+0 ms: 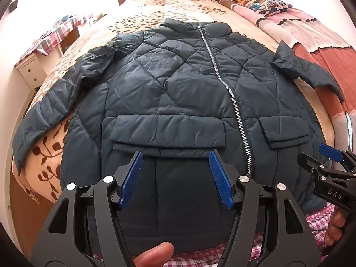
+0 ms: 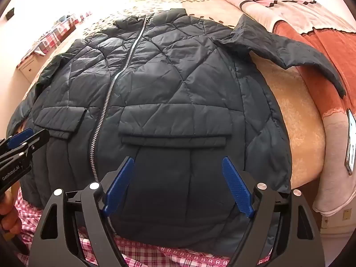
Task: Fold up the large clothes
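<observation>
Lying front-up on the bed (image 1: 155,6), the dark quilted jacket (image 1: 178,84) is spread flat, zipper (image 1: 231,93) closed, collar at the far end, both sleeves angled outward. Left gripper (image 1: 175,155) hovers over the hem below the left-view pocket flap (image 1: 166,133), jaws wide apart, nothing between the pads. Right gripper (image 2: 178,162) hangs over the hem under the other pocket flap (image 2: 175,131), jaws spread wider, also empty. A phone (image 2: 351,142) sits on the bedding at the right edge.
</observation>
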### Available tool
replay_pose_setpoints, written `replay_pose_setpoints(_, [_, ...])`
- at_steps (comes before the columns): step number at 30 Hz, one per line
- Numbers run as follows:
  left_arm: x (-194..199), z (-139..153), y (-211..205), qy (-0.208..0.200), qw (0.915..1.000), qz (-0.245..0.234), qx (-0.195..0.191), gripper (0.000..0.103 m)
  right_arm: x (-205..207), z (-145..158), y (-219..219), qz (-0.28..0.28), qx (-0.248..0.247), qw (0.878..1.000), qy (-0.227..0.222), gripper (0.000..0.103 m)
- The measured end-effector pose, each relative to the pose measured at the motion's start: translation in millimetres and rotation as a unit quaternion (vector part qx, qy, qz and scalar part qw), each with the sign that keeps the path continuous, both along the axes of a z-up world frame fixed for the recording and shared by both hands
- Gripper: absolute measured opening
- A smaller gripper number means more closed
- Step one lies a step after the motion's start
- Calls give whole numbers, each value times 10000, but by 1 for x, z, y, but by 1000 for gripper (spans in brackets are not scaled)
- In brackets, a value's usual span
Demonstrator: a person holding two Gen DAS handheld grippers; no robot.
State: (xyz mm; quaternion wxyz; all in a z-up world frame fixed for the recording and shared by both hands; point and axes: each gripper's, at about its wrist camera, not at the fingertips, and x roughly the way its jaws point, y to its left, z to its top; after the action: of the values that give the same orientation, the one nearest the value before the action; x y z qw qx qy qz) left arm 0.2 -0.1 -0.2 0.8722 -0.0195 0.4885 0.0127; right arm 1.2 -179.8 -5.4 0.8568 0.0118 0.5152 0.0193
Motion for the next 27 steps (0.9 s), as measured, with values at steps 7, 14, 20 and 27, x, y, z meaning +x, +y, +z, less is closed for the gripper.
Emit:
replay_pose_setpoints(7, [0,0,0,-11,10000,3,0,62,0,-3,2,9,19,10000,36,80])
replay_pose_setpoints(14, [-1,0,0,-19,10000,6,-4,62,-1,-2,4,59,11,10000,50,80])
replay_pose_setpoints(20, [0,0,0,4,10000,-6,1,62,1,-3,2,41,31,9999,108,80])
replay_pose_setpoints(27, [-1,0,0,-14,10000,-24,6,62,0,-4,1,84,85,9999,99,80])
